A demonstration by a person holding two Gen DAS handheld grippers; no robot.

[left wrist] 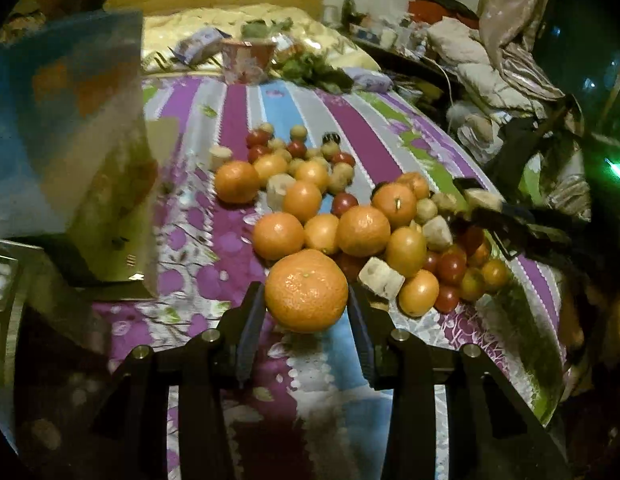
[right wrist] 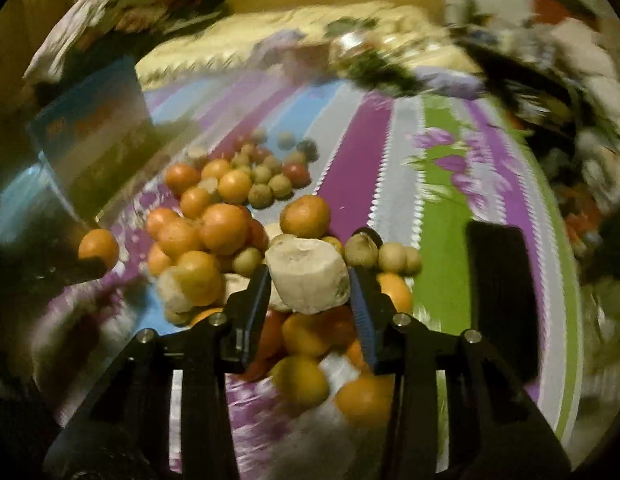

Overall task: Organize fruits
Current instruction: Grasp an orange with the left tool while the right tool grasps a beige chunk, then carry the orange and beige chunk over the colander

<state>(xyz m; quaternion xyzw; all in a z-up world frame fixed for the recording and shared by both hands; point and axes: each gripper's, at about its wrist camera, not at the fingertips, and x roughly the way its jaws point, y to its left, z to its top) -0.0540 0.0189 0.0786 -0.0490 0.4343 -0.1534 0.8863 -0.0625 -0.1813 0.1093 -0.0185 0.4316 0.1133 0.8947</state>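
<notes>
A big orange (left wrist: 306,280) sits between the pads of my left gripper (left wrist: 306,294), which is shut on it just above the bedsheet. Behind it lies a pile of fruit (left wrist: 349,224): oranges, small red and tan fruits and pale peeled chunks. My right gripper (right wrist: 310,272) is shut on a pale peeled chunk (right wrist: 306,284) and holds it over the near part of the pile (right wrist: 214,232). In the left wrist view the right gripper (left wrist: 483,200) shows at the right with that chunk. In the blurred right wrist view the orange (right wrist: 98,247) held by the left gripper shows at the left.
The fruit lies on a purple, blue and green striped bedsheet (left wrist: 361,128). A blue and green box (left wrist: 70,140) stands at the left. A pink cup (left wrist: 246,60) and leafy greens (left wrist: 313,70) are further back. A flat black object (right wrist: 499,292) lies on the green stripe.
</notes>
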